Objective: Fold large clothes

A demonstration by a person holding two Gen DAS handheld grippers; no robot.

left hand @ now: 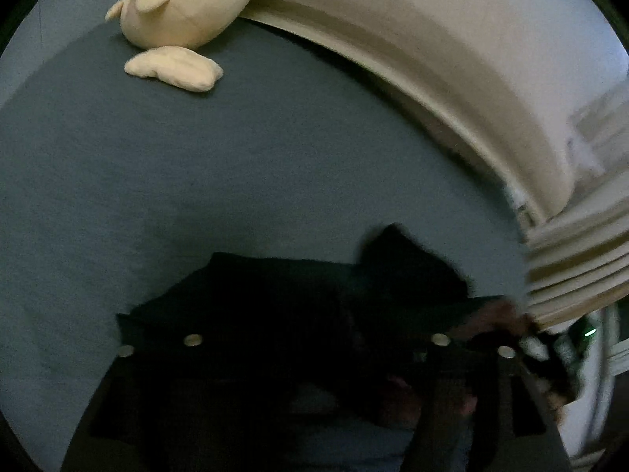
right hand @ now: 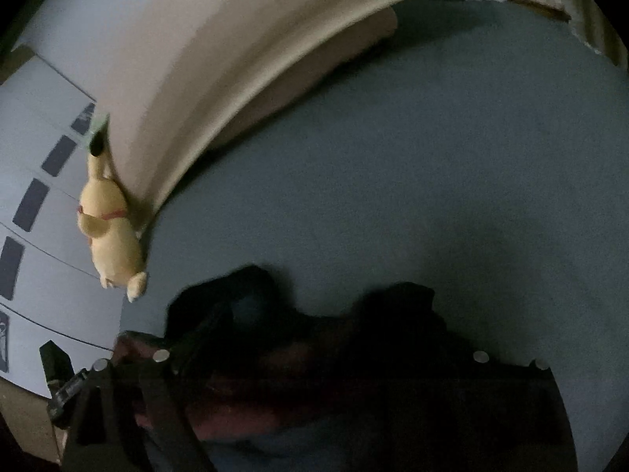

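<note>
I am looking down both sets of fingers at a blue-grey bed sheet (left hand: 236,181), and the dark garment (left hand: 298,306) is bunching at the bottom of both frames, right against my fingers. In the left wrist view my left gripper (left hand: 314,358) is sitting under the black cloth at bottom centre; the fabric is so dark against the fingers that I cannot tell whether those jaws are apart or pinching it. In the right wrist view my right gripper (right hand: 314,369) is buried in the same way at the bottom, with reddish-maroon folds of the garment (right hand: 275,385) draping across it, and again I cannot tell how the jaws are standing.

Judging by the lumps and loose peaks, this cloth is soft, limp and fairly thick, so it is going to sag and slide rather than hold a crease. I am reckoning an edge or corner is the place to pinch, not the bulky middle.

A cream plush toy (left hand: 177,8) is lying in the upper left of the left view, well apart from the garment, beside the pale headboard (left hand: 452,63).
</note>
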